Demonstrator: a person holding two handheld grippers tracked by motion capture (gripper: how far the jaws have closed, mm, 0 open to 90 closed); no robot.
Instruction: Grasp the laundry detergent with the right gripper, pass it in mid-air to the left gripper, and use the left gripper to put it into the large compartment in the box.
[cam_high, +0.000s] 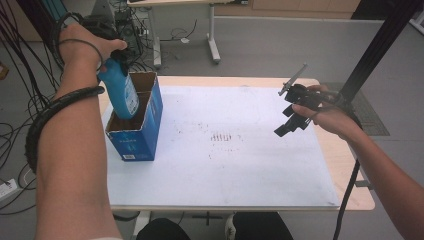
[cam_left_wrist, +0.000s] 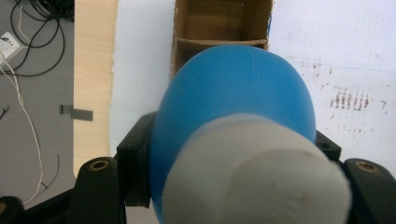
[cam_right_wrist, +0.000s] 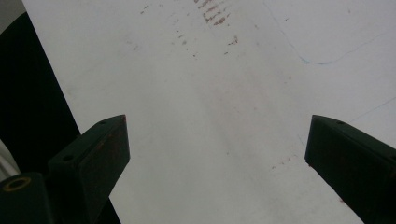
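The left hand-held gripper (cam_high: 114, 59) pinches a blue bottle (cam_high: 120, 92) at its shoulder, just below the white cap (cam_left_wrist: 254, 172); in the left gripper view its black jaws press on either side of the blue body. The bottle hangs beneath this hand-held gripper, cap up, its long axis close to upright with a slight tilt. Its base sits inside the near compartment of an open blue cardboard box (cam_high: 136, 137), directly below the grip. A cardboard divider (cam_left_wrist: 219, 43) splits the box, and the far compartment appears empty. Whether the base has reached the box floor cannot be told.

The right hand-held gripper (cam_high: 286, 125) hangs well apart on the opposite side, jaws spread, nothing between them, pointing down at the white sheet (cam_high: 225, 150) covering the surface (cam_high: 350, 170).

Judgement: the work in hand is setting the bottle into the box. The coming move is a straight descent along the bottle's own axis; the left hand is the nearer and the only one engaged. Risk: the tilt may catch the divider.
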